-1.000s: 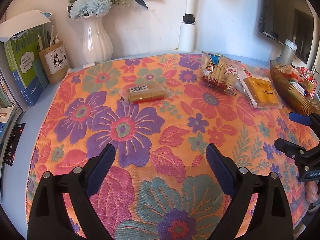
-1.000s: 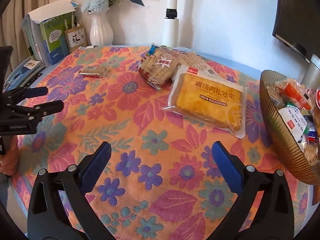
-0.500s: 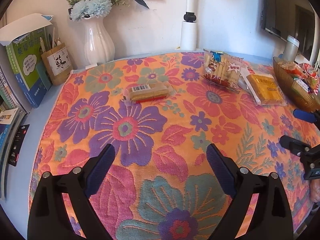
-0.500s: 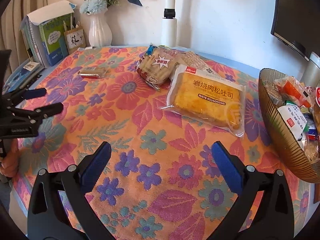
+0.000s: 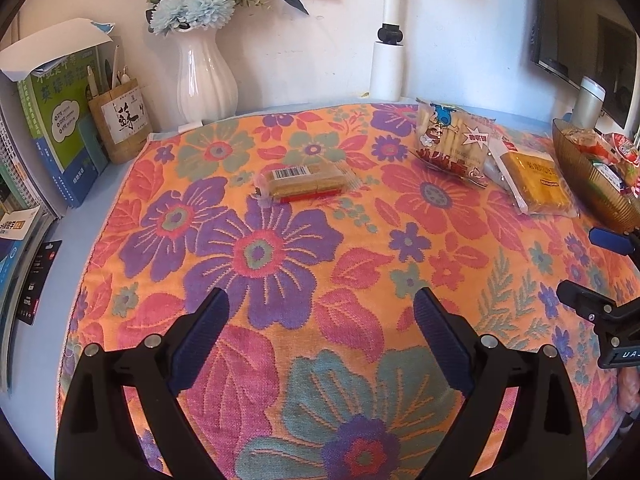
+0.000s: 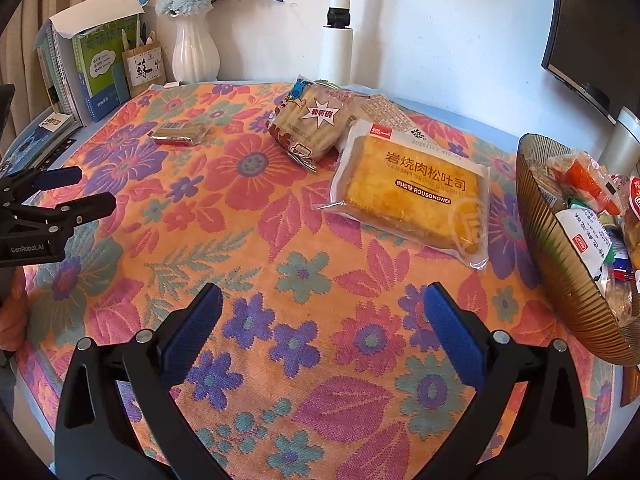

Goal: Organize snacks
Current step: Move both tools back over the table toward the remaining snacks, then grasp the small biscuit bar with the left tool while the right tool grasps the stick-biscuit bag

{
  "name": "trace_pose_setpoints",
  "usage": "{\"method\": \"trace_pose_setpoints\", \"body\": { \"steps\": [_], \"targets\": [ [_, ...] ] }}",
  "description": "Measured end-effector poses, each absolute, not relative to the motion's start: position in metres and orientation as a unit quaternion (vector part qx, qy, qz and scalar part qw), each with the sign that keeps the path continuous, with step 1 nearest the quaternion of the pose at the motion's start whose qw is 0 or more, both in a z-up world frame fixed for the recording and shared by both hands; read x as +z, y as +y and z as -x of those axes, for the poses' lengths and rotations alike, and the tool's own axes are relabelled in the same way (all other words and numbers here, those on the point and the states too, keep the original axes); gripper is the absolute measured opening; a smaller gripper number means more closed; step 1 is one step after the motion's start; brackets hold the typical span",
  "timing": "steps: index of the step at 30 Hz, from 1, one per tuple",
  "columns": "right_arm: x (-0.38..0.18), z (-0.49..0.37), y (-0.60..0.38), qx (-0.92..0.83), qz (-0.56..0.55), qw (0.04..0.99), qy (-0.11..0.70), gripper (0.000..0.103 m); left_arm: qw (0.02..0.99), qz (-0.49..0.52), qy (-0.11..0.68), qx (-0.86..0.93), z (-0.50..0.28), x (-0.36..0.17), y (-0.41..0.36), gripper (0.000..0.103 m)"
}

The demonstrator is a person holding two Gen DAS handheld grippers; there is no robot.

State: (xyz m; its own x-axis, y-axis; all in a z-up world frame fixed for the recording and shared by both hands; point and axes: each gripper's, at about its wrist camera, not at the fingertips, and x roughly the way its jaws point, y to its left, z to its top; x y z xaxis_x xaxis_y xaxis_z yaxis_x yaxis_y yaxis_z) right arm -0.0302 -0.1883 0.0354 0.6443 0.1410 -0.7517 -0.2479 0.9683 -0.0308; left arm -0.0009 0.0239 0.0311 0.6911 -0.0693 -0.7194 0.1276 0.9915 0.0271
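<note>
Three snack packs lie on the floral cloth (image 5: 256, 248): a small biscuit bar (image 5: 306, 181), a bag of cracker sticks (image 6: 310, 122), and a meat-floss toast pack (image 6: 414, 194) touching that bag. Both the left gripper (image 5: 320, 312) and the right gripper (image 6: 322, 306) hover spread wide and empty. Only the right view shows the toast's label plainly and the ribbed brown bowl (image 6: 560, 264) heaped with more snacks.

Through the left wrist view we look low across the surface (image 5: 280, 240) toward the back wall, its jaws at the lower frame. Our right wrist view faces likewise, nearer the toast packet (image 6: 412, 196). Both share the vase (image 5: 206, 76) and the bowl (image 6: 560, 264).
</note>
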Motion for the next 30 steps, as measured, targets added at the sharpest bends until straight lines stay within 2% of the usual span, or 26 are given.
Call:
{"method": "trace_pose_setpoints", "body": {
  "steps": [10, 15, 19, 23, 30],
  "targets": [
    [0.032, 0.032, -0.182, 0.107, 0.089, 0.9, 0.414, 0.1, 0.897, -0.016, 0.429, -0.102, -0.004, 0.042, 0.038, 0.092],
    [0.044, 0.021, -0.174, 0.147, 0.08, 0.882, 0.439, 0.1, 0.899, -0.072, 0.412, -0.129, -0.006, 0.088, 0.058, 0.095],
    [0.084, 0.001, -0.158, 0.159, 0.097, 0.889, 0.419, 0.1, 0.885, -0.14, 0.422, -0.137, -0.034, 0.1, 0.06, 0.096],
    [0.102, -0.037, -0.138, 0.14, 0.161, 0.896, 0.389, 0.1, 0.869, -0.184, 0.43, -0.161, -0.073, 0.094, 0.047, 0.096],
    [0.083, -0.127, -0.147, 0.096, 0.135, 0.892, 0.421, 0.099, 0.868, -0.164, 0.445, -0.147, -0.139, 0.052, 0.038, 0.096]
  ]
}}
